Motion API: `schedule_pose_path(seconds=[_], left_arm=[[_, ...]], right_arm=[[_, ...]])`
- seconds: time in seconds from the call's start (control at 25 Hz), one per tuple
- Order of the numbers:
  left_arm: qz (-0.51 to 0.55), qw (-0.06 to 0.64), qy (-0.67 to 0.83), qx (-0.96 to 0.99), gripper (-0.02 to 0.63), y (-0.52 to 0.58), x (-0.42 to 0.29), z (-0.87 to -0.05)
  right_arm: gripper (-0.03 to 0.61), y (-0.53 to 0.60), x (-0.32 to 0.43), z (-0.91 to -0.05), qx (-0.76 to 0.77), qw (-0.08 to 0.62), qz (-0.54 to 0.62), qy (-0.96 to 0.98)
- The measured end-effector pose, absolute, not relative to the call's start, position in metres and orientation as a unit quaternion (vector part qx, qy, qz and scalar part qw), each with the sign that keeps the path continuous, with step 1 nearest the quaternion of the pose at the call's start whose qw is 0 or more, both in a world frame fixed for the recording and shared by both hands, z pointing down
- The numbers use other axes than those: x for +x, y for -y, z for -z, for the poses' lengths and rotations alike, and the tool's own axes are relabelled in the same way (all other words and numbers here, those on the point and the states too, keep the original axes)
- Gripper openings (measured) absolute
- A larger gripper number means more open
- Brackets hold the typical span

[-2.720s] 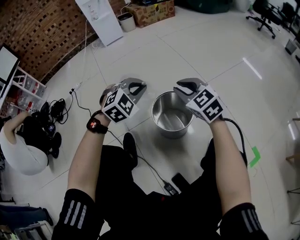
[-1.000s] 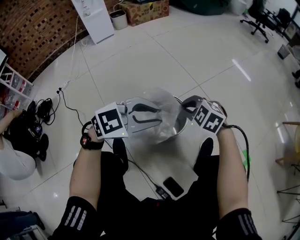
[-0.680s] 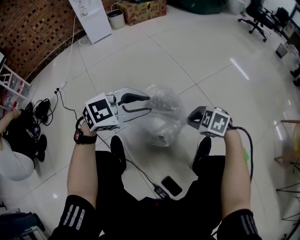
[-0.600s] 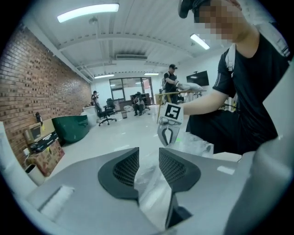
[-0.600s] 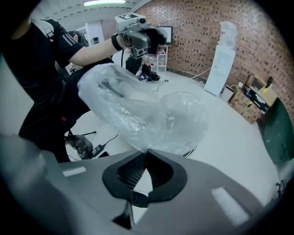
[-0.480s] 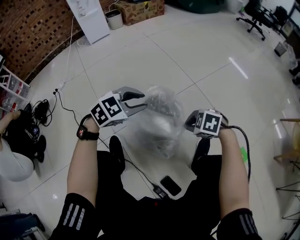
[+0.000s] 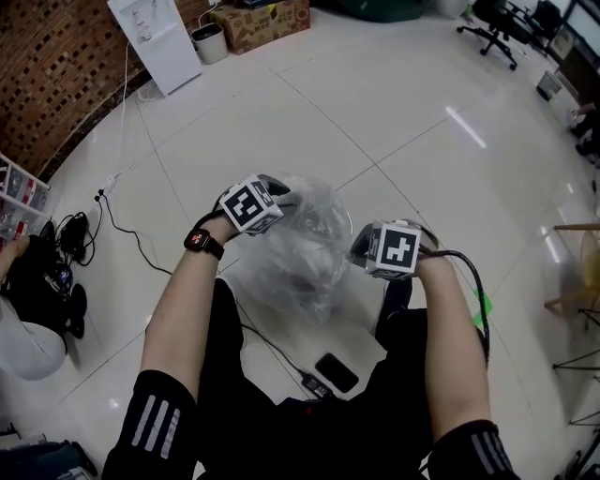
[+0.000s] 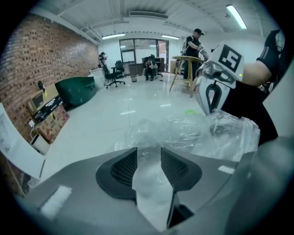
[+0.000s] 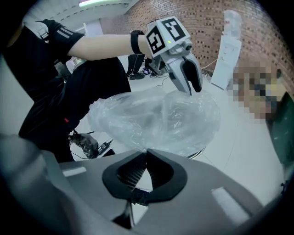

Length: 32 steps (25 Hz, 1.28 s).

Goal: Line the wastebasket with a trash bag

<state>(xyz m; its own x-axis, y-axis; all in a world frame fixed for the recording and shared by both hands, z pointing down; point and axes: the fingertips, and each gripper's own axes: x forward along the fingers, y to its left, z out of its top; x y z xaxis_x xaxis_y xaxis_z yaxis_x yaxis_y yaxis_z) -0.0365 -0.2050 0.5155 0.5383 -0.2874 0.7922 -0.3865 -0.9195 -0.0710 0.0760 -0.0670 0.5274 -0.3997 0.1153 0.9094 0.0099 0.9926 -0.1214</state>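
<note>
A clear trash bag point(image 7: 305, 246) lies puffed up over the steel wastebasket, which it hides almost entirely; only a strip of the rim point(image 9: 200, 153) shows. My left gripper point(image 7: 284, 199) is at the bag's left side. Its jaws have just been opening, and loose film point(image 8: 148, 170) lies in the gap point(image 8: 149, 155) between the pads without being pinched. My right gripper point(image 7: 358, 248) is at the bag's right side, shut on the bag's edge point(image 9: 147, 152). Each gripper shows in the other's view: the right one point(image 8: 209, 109) and the left one point(image 9: 190, 89).
A phone point(image 7: 336, 372) and a cable point(image 7: 274, 347) lie on the tiled floor by my legs. A white cabinet point(image 7: 150, 37), a small bin point(image 7: 206, 42) and a cardboard box point(image 7: 258, 19) stand at the back. A seated person point(image 7: 23, 319) is at the left, a stool point(image 7: 574, 281) at the right.
Both grippers have come down with the bag, which has settled lower over the wastebasket. The left gripper swung in and dipped steeply at the bag's left side, and its jaws stand wider apart.
</note>
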Motion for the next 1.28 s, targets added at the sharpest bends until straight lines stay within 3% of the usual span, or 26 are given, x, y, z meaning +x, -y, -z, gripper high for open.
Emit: schedule_pose_path(seconds=[0.28, 0.52, 1.04, 1.28], left_arm=[[-0.521, 0.078, 0.121, 0.841, 0.155, 0.205, -0.001, -0.595], [-0.584, 0.06, 0.069, 0.806, 0.155, 0.193, 0.004, -0.651], [-0.661, 0.105, -0.052, 0.741, 0.155, 0.134, 0.004, -0.724], [-0.641, 0.128, -0.055, 0.754, 0.152, 0.124, 0.01, -0.722]], right_arm=[[0.011, 0.09, 0.086, -0.53, -0.011, 0.554, -0.037, 0.832], [0.098, 0.097, 0.081, -0.51, -0.009, 0.541, -0.023, 0.84], [0.103, 0.139, 0.075, -0.478, 0.075, 0.514, 0.049, 0.853], [0.103, 0.145, 0.063, -0.476, 0.082, 0.502, 0.061, 0.859]])
